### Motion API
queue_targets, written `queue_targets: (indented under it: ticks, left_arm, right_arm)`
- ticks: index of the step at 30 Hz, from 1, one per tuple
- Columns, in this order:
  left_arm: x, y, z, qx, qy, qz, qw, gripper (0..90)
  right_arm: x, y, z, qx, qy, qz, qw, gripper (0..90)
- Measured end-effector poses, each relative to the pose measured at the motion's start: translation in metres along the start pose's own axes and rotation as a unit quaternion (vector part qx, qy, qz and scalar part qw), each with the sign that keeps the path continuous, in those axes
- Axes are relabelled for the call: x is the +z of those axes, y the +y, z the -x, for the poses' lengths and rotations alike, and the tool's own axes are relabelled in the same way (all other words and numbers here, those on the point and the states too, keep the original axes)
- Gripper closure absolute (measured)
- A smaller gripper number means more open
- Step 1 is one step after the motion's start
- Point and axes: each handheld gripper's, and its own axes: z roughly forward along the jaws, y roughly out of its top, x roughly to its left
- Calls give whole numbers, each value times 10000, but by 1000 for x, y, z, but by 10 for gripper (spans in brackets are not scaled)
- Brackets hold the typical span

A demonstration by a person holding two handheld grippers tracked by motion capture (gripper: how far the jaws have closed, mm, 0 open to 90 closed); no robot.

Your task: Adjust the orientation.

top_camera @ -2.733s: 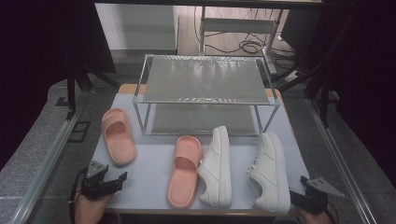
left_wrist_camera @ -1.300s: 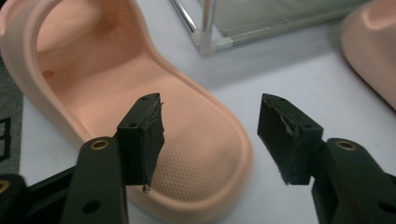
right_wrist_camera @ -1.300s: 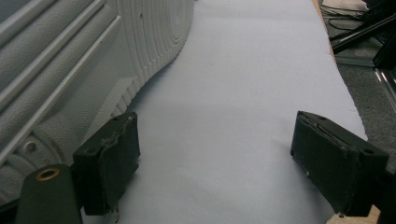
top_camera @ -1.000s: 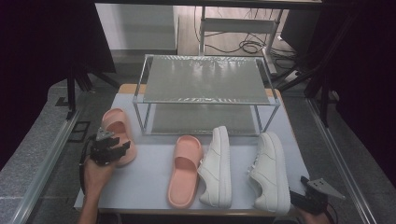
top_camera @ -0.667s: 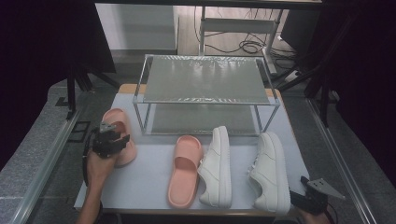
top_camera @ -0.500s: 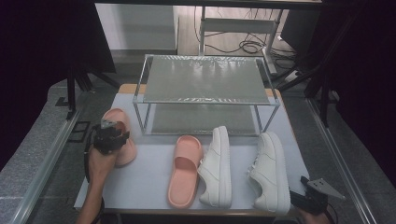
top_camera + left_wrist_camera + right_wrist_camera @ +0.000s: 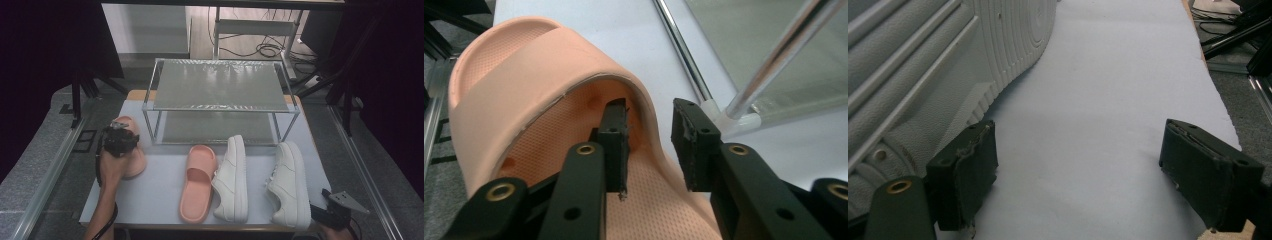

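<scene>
A pink slipper lies at the table's left, and my left gripper is on top of it. In the left gripper view my left gripper straddles the side of the slipper's strap: one jaw is under the strap, the other outside it. The jaws have just been closing, and a gap still shows at the pads. Its pink mate and two white sneakers lie in a row. My right gripper rests open at the front right, beside a sneaker's heel.
A two-shelf metal rack stands behind the shoes; one leg is just right of the left jaws. Bare table stretches ahead of the right gripper, its edge at right.
The left hand has moved from the table's front left corner forward onto the pink slipper, then crept toward its strap. The right gripper has stayed put.
</scene>
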Motion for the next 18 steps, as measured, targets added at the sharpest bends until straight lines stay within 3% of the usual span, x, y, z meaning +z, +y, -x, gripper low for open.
queue_targets:
  ticks: [3,5,10,18]
  left_arm:
    - [2,1,1,15,132,-32,9999,741]
    - [1,1,0,-90,90,-18,9999,760]
    - [-2,0,-1,-130,203,-36,9997,799]
    - [-16,-2,-11,-120,384,19,9992,849]
  right_arm:
    - [0,0,0,-6,-1,-7,10000,157]
    - [0,0,0,-7,-2,-7,10000,156]
    - [0,0,0,-7,-1,-6,10000,156]
    - [0,0,0,-5,-5,0,10000,156]
